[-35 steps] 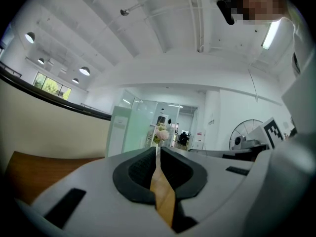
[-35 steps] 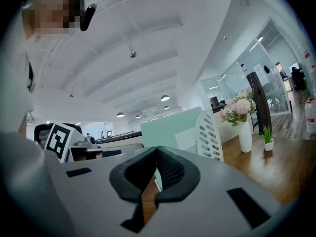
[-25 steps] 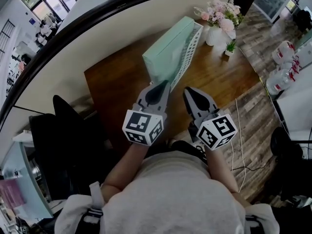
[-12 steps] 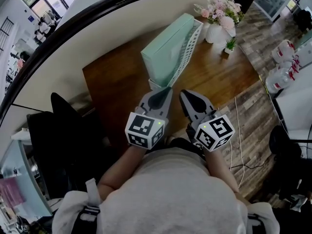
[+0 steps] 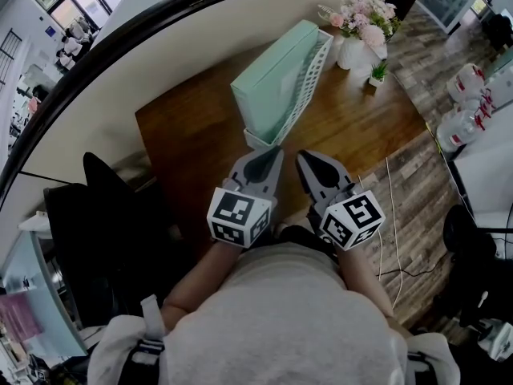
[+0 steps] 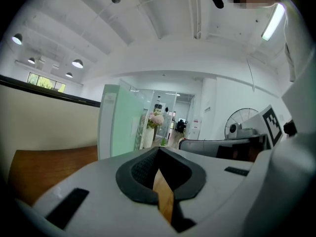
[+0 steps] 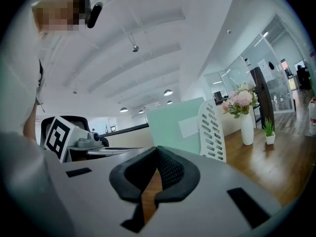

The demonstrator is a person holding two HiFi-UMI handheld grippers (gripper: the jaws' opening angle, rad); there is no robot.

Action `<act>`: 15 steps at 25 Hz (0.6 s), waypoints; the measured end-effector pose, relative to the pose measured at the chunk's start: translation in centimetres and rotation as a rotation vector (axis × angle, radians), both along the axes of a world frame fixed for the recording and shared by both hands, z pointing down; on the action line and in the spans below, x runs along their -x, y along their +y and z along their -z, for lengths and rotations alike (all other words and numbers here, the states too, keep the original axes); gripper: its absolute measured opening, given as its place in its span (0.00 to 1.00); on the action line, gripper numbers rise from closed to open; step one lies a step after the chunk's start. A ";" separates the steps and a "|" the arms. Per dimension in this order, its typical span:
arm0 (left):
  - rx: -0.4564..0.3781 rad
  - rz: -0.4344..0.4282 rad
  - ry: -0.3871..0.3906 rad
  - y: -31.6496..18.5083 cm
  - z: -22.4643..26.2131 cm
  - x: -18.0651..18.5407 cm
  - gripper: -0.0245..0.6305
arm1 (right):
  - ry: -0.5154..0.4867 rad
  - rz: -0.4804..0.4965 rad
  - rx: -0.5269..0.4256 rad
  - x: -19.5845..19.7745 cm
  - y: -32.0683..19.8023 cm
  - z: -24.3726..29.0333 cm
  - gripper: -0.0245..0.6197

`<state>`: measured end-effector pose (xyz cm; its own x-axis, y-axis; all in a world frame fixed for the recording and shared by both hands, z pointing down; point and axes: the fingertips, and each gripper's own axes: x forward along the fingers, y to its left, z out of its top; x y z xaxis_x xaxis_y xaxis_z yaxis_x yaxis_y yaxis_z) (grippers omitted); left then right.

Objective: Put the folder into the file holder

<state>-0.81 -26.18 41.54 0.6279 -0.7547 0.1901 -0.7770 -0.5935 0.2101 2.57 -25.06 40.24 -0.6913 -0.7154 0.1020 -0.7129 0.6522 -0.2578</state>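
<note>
the mint-green folder (image 5: 276, 74) stands on edge inside the white file holder (image 5: 314, 74), which sits on the wooden table (image 5: 184, 135) at about 12 o'clock from both grippers. so the placing itself looks done, and the step in hand reads as the let-go and pull-away.

the left gripper (image 5: 267, 152) hangs at the table's near edge, close to the holder's near end and seemingly apart from it. its fingers (image 6: 140, 169) are pressed together with nothing between them. the right gripper (image 5: 309, 159) sits just beside it at 3 o'clock, its fingers (image 7: 173, 169) likewise closed and empty. a vase of flowers (image 5: 359, 34) and a small potted plant (image 5: 378, 76) stand at about 1 o'clock, near the holder's far end.

as i judge it, the next move calls for little: check that the folder is seated down to the holder's base and not leaning out. if it needs a nudge, the closed left tip could press its near edge toward 12 o'clock while the right steadies the holder.
</note>
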 end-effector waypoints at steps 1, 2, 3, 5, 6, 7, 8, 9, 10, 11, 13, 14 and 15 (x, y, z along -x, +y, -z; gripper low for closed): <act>0.001 -0.005 -0.002 0.0 0.0 0.0 0.06 | -0.005 0.003 -0.008 0.1 0.0 0.1 0.04; 0.001 -0.009 -0.006 0.1 0.0 -0.1 0.06 | -0.009 0.008 -0.012 0.2 0.0 0.2 0.04; 0.003 -0.014 -0.012 0.0 -0.2 -0.2 0.06 | -0.012 0.014 -0.014 0.3 0.0 0.2 0.04; 0.017 -0.023 -0.021 0.0 -0.5 -0.4 0.06 | -0.012 0.023 -0.013 0.5 0.1 0.2 0.04; 0.025 -0.024 -0.020 -0.1 -0.7 -0.4 0.06 | -0.007 0.026 -0.012 0.6 0.2 0.2 0.04; 0.030 -0.025 -0.015 -0.1 -0.7 -0.3 0.06 | -0.003 0.027 -0.013 0.7 0.2 0.3 0.04; 0.033 -0.025 -0.008 -0.1 -0.8 -0.2 0.06 | -0.001 0.027 -0.016 0.8 0.3 0.3 0.04; 0.034 -0.025 -0.003 -0.1 -0.8 -0.1 0.06 | -0.002 0.028 -0.018 0.8 0.3 0.3 0.04; 0.034 -0.024 0.000 -0.1 -0.8 -0.1 0.06 | -0.003 0.027 -0.019 0.9 0.3 0.3 0.04; 0.034 -0.023 0.001 -0.1 -0.8 0.0 0.06 | -0.002 0.027 -0.018 0.9 0.3 0.2 0.04; 0.035 -0.025 -0.002 -0.1 -0.9 0.0 0.06 | 0.000 0.024 -0.016 0.8 0.3 0.3 0.04; 0.035 -0.026 -0.003 -0.1 -0.9 -0.1 0.06 | -0.002 0.021 -0.016 0.8 0.3 0.3 0.04; 0.035 -0.026 -0.002 0.0 -1.0 0.0 0.06 | -0.006 0.018 -0.017 0.7 0.3 0.4 0.04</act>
